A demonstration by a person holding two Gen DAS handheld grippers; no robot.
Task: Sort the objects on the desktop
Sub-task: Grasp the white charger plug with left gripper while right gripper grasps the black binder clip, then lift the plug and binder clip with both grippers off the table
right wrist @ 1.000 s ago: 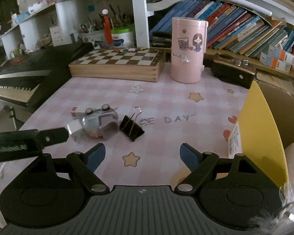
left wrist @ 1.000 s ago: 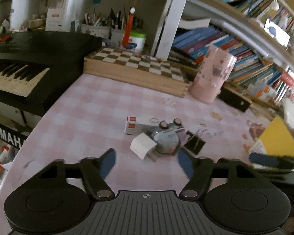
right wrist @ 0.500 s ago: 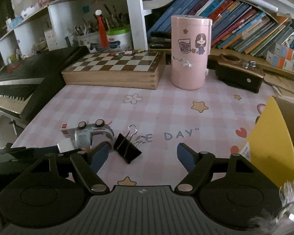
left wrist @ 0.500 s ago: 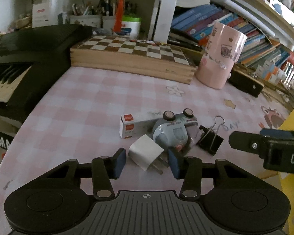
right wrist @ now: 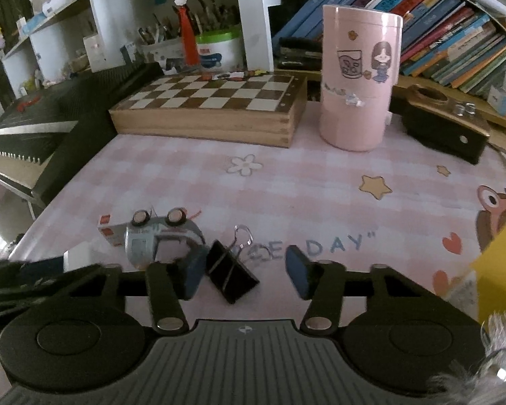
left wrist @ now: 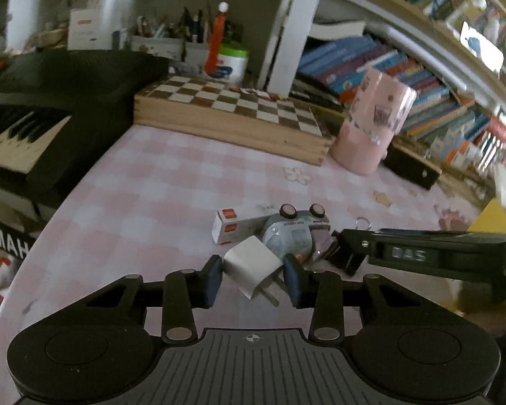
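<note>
White charger plug [left wrist: 253, 265] is clamped by the left gripper [left wrist: 254, 278] for lifting; right gripper [right wrist: 244, 275] (jaws just closing) straddles the binder clip [right wrist: 231, 278], not yet pinching.

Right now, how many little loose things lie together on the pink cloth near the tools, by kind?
White charger plug: 1
Toy car: 1
Black binder clip: 1
Small white and red box: 1
Total: 4

White charger plug [left wrist: 253, 265] tilted, overturned toy car [left wrist: 291, 233], black binder clip [right wrist: 231, 275]
</note>
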